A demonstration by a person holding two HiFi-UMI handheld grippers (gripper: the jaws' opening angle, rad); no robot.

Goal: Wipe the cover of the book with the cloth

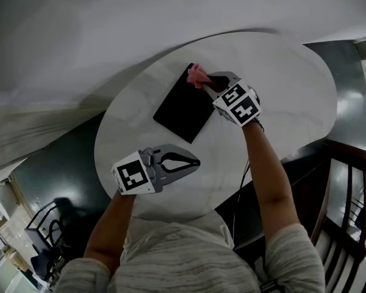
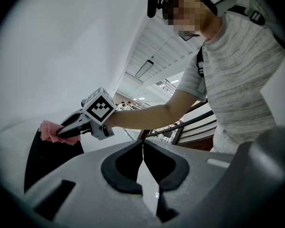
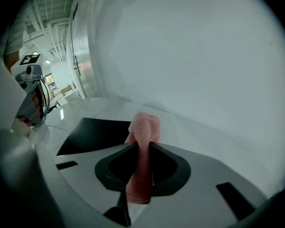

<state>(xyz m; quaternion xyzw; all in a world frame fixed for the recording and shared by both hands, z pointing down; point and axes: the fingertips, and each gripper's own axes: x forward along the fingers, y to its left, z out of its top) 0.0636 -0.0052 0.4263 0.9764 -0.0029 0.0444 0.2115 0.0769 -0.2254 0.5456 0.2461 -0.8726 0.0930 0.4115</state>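
The right gripper is pinching the cloth at the top corner of the book, upper centre of frame; the left gripper is idling, jaws together on nothing, so the unheld book may be sliding when wiped.

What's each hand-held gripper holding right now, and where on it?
The right hand-held gripper pinches the cloth around its bunched middle. The left hand-held gripper is shut on nothing.

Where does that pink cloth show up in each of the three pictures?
Head view: pink cloth upper middle, at the far corner of the black book.
Left gripper view: far left, mid-height.
Right gripper view: centre, pinched in the right hand-held gripper.
Shared landmark: the black book.
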